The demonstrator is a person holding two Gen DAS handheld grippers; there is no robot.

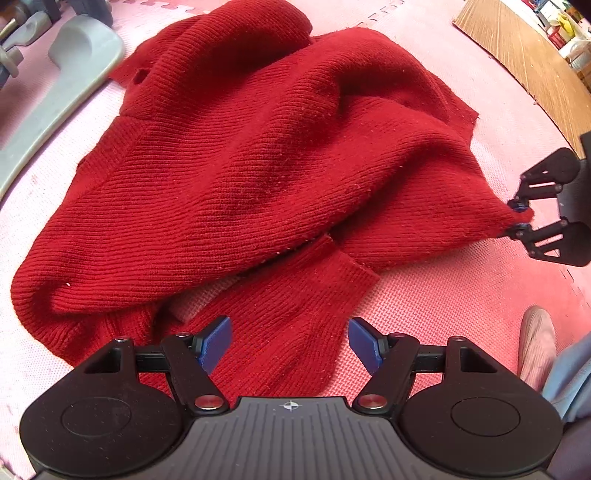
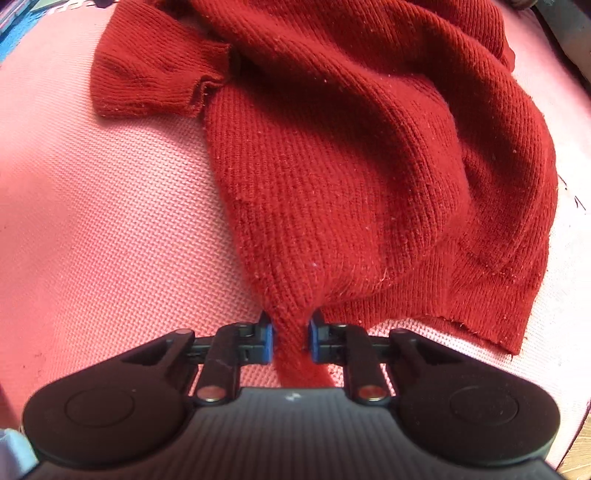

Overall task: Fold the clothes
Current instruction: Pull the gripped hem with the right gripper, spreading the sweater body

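While the red knit sweater [image 1: 258,155] lies rumpled on the pink foam mat [image 1: 443,295], the right gripper [image 2: 290,338] pinches a bunched corner of its hem. Left gripper [image 1: 290,345] hangs spread wide above a sleeve cuff, gripping nothing.

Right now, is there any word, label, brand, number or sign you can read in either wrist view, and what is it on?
None readable.
Red knitted sweater: no tag or print shows.
Left gripper body: only a small crosshair mark, no text.
Packages on the far shelf: too small and blurred to read.
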